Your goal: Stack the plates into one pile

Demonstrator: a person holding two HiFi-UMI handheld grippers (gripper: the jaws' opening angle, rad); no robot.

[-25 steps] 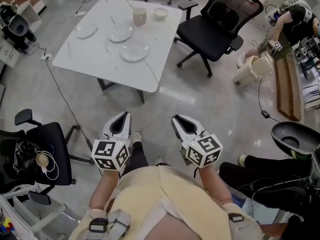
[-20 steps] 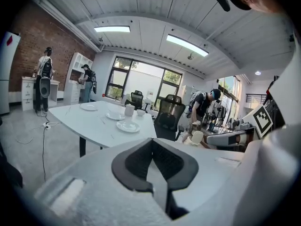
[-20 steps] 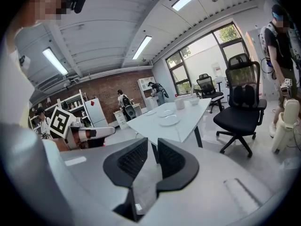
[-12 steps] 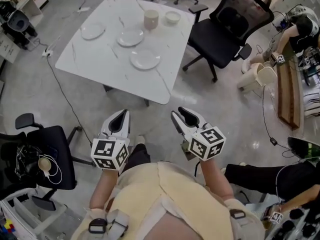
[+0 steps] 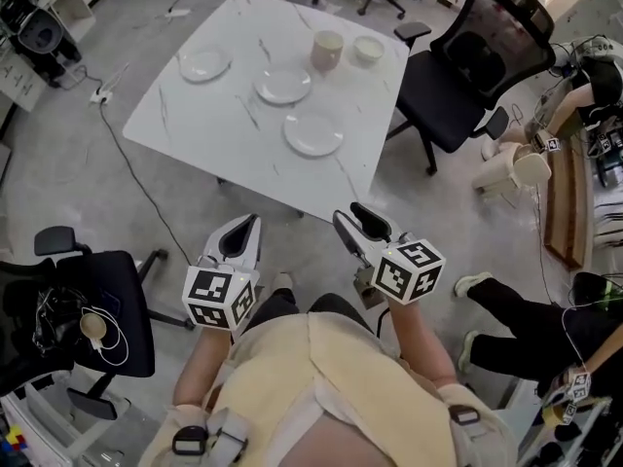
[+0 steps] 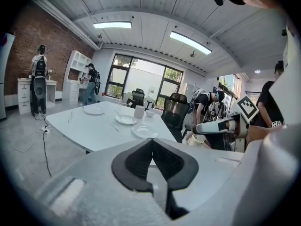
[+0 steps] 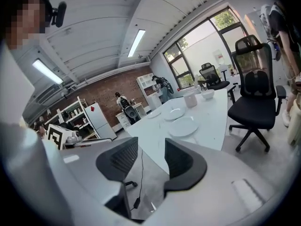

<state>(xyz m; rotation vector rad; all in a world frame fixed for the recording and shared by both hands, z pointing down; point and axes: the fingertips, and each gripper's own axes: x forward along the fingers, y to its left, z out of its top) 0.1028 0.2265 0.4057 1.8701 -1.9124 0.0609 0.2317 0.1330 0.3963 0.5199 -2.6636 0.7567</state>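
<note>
Three white plates lie apart on the white marble table (image 5: 214,134): one at the far left (image 5: 204,63), one in the middle (image 5: 283,85), one nearest me (image 5: 313,131). The gripper views show them too: the nearest plate (image 6: 144,131) (image 7: 183,126) and the middle plate (image 6: 126,119) (image 7: 174,113). My left gripper (image 5: 247,222) (image 6: 152,141) is shut on nothing, held over the floor short of the table's near edge. My right gripper (image 5: 349,214) (image 7: 151,145) is beside it; its jaws have just been opening and stand open with nothing between them.
A beige cup (image 5: 327,51) and a small white bowl (image 5: 369,50) stand at the table's far side. A black office chair (image 5: 467,66) is right of the table, another (image 5: 88,309) at my left. A cable (image 5: 146,197) runs over the floor. People stand at the room's far end.
Both grippers have moved across the floor toward the table, which now lies nearer in the head view. The right gripper's jaws have spread from nearly shut to wide; the left stays shut.
</note>
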